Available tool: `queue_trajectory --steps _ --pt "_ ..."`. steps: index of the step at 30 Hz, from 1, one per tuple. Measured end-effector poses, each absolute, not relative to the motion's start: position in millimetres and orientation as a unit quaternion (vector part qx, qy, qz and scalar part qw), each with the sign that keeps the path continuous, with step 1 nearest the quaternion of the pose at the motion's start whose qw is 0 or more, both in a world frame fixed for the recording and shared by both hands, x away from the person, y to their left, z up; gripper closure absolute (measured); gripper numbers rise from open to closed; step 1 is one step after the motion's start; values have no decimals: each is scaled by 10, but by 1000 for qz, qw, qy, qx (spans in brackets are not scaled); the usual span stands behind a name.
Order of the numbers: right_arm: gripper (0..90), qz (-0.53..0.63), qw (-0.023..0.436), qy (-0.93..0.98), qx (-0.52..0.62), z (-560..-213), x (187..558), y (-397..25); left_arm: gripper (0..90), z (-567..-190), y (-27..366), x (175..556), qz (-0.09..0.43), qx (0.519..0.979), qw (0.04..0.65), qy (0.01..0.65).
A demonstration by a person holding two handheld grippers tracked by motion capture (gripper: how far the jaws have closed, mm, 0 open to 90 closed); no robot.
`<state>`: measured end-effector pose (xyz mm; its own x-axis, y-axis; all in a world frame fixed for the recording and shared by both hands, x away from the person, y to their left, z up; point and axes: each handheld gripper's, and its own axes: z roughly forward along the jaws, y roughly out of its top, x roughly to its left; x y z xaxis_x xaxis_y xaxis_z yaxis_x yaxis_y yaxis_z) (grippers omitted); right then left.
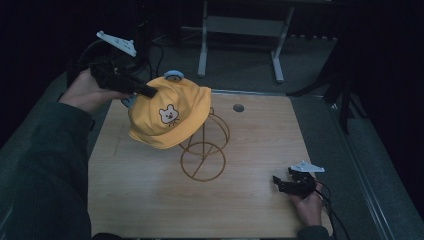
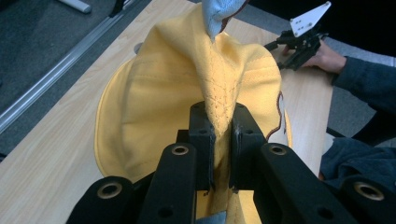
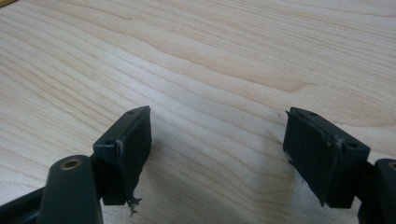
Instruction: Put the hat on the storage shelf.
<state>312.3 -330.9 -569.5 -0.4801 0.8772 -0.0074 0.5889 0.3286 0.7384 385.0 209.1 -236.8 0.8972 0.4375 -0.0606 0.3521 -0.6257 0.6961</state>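
Note:
A yellow cap (image 1: 167, 112) with a bear face on its front and blue ears hangs over the top of a gold wire stand (image 1: 205, 155) in the middle of the table. My left gripper (image 1: 150, 91) is shut on a fold of the cap's back, pinching the yellow fabric (image 2: 219, 119) between its jaws. A blue ear (image 2: 219, 14) sticks up beyond the fold. My right gripper (image 1: 281, 181) rests open near the table's front right corner, its fingers (image 3: 130, 144) wide apart just above bare wood. It also appears far off as the right gripper (image 2: 299, 44).
The wooden table (image 1: 150, 200) has a round cable hole (image 1: 238, 107) at the back. A white desk frame (image 1: 240, 35) stands on the grey floor beyond the table. A metal rail (image 1: 370, 190) runs along the right side.

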Motion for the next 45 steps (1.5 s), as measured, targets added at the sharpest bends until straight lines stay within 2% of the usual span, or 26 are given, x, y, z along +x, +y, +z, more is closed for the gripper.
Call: queue_trajectory --steps 17,45 --pt "236 345 209 788 465 -5695 3123 -3309 814 -2337 1733 3892 54 913 356 195" --pt "236 345 209 788 465 -5695 3123 -3309 812 -2307 1387 3972 53 929 318 180"
